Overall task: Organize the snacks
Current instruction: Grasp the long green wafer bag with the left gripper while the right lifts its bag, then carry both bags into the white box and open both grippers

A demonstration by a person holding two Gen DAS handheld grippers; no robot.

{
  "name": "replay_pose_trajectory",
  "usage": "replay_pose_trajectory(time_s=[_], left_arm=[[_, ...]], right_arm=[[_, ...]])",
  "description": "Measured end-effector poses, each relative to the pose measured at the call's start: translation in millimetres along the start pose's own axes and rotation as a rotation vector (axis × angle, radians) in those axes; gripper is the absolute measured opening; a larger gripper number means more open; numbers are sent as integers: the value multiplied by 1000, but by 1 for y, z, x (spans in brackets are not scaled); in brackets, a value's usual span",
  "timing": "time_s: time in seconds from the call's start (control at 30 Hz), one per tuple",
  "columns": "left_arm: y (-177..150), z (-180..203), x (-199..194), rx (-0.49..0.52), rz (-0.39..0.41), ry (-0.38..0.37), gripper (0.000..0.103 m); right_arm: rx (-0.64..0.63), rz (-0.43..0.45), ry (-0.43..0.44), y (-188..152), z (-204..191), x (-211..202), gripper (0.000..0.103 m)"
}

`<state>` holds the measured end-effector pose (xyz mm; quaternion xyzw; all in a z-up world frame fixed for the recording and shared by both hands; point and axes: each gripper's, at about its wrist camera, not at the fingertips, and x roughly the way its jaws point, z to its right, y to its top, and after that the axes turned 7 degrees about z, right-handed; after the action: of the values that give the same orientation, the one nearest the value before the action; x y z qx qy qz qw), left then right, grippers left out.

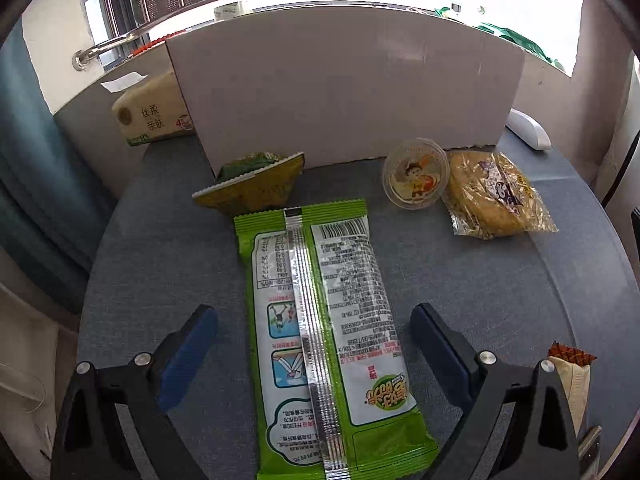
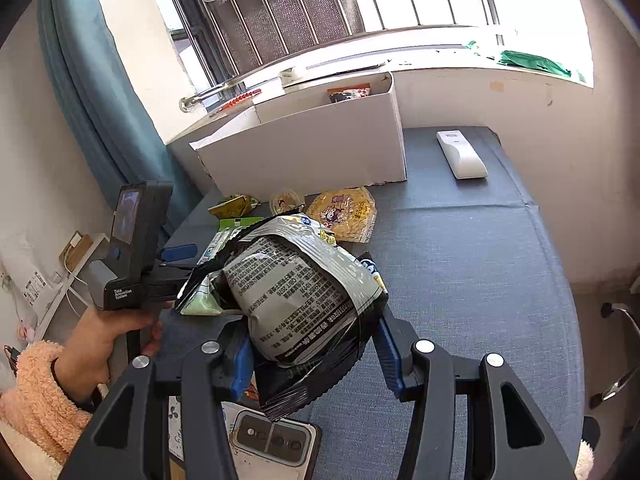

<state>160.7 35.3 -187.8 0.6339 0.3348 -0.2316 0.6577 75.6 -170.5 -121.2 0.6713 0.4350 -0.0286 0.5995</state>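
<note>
A long green snack packet [image 1: 324, 320] lies back side up on the grey table, between the open fingers of my left gripper [image 1: 314, 340]; the fingers do not touch it. Beyond it lie a yellow-green packet [image 1: 252, 184], a round jelly cup [image 1: 416, 174] and a clear-wrapped flat cake [image 1: 494, 196], all before the white cardboard box [image 1: 344, 88]. My right gripper [image 2: 312, 344] is shut on a puffy black-and-white chip bag [image 2: 296, 280], held above the table. The box [image 2: 312, 148] holds a red-edged packet [image 2: 348, 94].
A tissue pack [image 1: 148, 116] sits left of the box. A white remote [image 2: 460, 154] lies right of it. A phone [image 2: 276, 444] lies at the near table edge. A small brown-tipped packet [image 1: 572, 368] lies at the right. Window rail and blue curtain stand behind.
</note>
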Motion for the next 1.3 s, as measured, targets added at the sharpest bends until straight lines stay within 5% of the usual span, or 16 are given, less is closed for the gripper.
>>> replay_pose_trajectory(time_s=[0.07, 0.13, 0.33, 0.57, 0.8, 0.9, 1.03, 1.2, 1.27, 1.3], left_arm=[[-2, -5, -8, -12, 30, -23, 65], [-5, -11, -18, -19, 45, -57, 58], [-13, -21, -70, -16, 157, -119, 57], [21, -27, -128, -21, 314, -201, 58], [98, -37, -130, -64, 406, -253, 58], [144, -42, -110, -129, 394, -327, 58], [202, -48, -72, -177, 352, -304, 58], [242, -53, -30, -163, 306, -290, 64], [247, -58, -18, -166, 282, -252, 89], [249, -59, -12, -161, 270, -214, 100]], right_arm=[[3, 0, 5, -2, 1, 0, 56], [6, -3, 7, -4, 2, 1, 56], [17, 5, 18, -4, 4, 4, 56], [28, 40, 71, 23, 1, 12, 56], [-25, 79, 94, 102, -10, 39, 56], [26, 97, 119, 148, -9, 65, 56], [69, 91, 78, 209, -5, 112, 56], [140, 27, 64, 254, 7, 165, 58], [171, 30, 43, 263, 11, 175, 66], [195, 28, 63, 267, 14, 179, 83]])
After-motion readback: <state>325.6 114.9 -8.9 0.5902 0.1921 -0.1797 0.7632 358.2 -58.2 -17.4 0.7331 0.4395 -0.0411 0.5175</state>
